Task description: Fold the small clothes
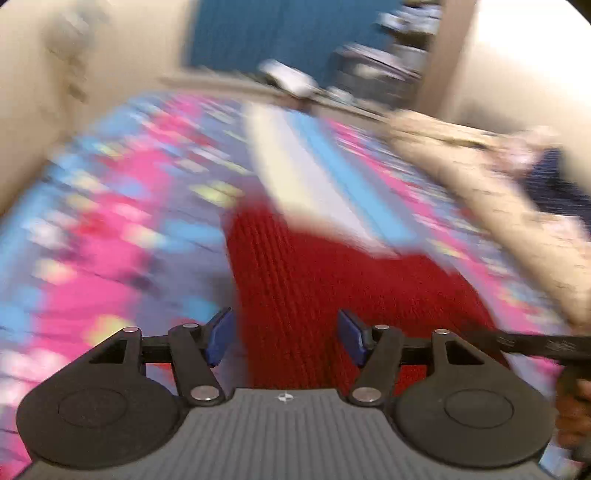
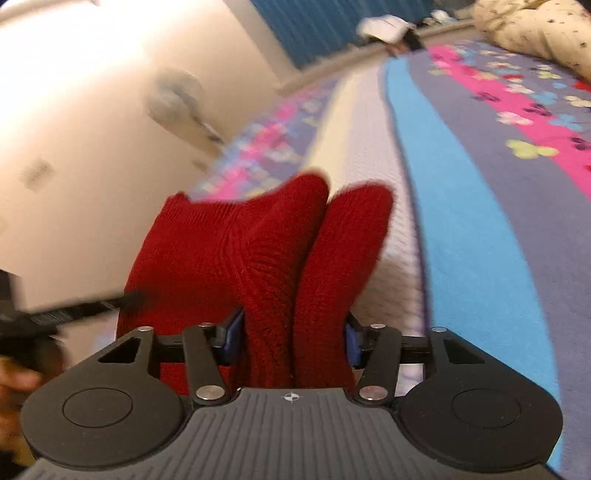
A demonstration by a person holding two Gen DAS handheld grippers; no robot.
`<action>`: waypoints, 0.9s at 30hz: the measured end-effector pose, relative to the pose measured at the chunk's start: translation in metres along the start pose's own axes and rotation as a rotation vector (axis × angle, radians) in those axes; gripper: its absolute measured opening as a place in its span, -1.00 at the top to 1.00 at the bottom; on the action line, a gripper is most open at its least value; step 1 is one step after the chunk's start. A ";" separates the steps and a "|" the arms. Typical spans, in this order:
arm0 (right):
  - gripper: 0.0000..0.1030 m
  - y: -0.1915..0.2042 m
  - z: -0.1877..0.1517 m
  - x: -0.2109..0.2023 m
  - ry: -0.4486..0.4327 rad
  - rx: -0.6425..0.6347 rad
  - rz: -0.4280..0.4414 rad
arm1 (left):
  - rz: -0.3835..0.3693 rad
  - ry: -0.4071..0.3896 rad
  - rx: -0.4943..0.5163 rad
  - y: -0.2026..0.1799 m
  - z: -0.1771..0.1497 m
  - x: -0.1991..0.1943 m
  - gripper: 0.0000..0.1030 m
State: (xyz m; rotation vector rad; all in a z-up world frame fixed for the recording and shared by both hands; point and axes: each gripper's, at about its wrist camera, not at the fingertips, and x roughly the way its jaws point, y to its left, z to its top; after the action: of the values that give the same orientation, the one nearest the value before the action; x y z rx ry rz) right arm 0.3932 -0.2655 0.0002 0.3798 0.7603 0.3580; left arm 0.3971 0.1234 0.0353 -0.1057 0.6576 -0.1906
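red knit garment (image 1: 295, 280): a small ribbed piece lying on the bed, its near part running right up to both claws; in the right wrist view (image 2: 236, 251) it's bunched into two rounded humps side by side
bed cover (image 1: 110, 206): loud pink, blue and purple with a butterfly print, plus a pale stripe and a plain blue stripe down the middle; the red knit sits over the pale stripe
left claw (image 1: 284, 334): blue pads stand apart with red knit between them; the left pad (image 1: 221, 334) shows a gap beside the cloth, so it isn't clamped as far as I can see
right claw (image 2: 293, 338): blue pads sit tight against both sides of the bunched red knit, so clamped on it
hands: a bit of hand (image 1: 572, 410) shows at the right edge of the left wrist view, another (image 2: 18, 376) at the left edge of the right wrist view
cream bedding (image 2: 535, 33): speckled, piled at the far side of the bed
focus: left wrist view is badly smeared, so fine detail is a no-go
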 end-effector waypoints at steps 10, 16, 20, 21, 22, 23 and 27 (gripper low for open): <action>-0.39 0.012 -0.019 -0.006 0.162 -0.208 -0.096 | -0.126 0.213 0.305 -0.056 -0.041 0.004 -0.44; -0.36 0.029 -0.025 -0.073 0.015 -0.122 -0.254 | 0.046 0.106 0.233 -0.073 -0.036 -0.062 -0.95; -0.55 0.045 -0.045 -0.132 -0.112 -0.182 -0.247 | 0.112 0.057 0.145 -0.090 -0.054 -0.124 -0.99; -0.65 0.051 -0.051 -0.146 -0.131 -0.199 -0.238 | 0.130 0.059 0.134 -0.094 -0.057 -0.135 -0.99; -0.69 0.058 -0.060 -0.158 -0.153 -0.234 -0.243 | 0.152 0.064 0.123 -0.098 -0.062 -0.145 -0.99; -0.76 0.065 -0.066 -0.165 -0.174 -0.269 -0.256 | 0.167 0.071 0.112 -0.101 -0.069 -0.154 -0.99; -0.80 0.079 -0.096 -0.180 -0.214 -0.355 -0.302 | 0.181 0.095 0.047 -0.111 -0.097 -0.179 -0.99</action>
State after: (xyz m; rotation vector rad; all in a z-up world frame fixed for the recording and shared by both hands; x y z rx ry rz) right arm 0.1889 -0.2570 0.0792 -0.0339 0.5207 0.1585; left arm 0.1829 0.0489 0.0831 0.0080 0.7533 -0.0369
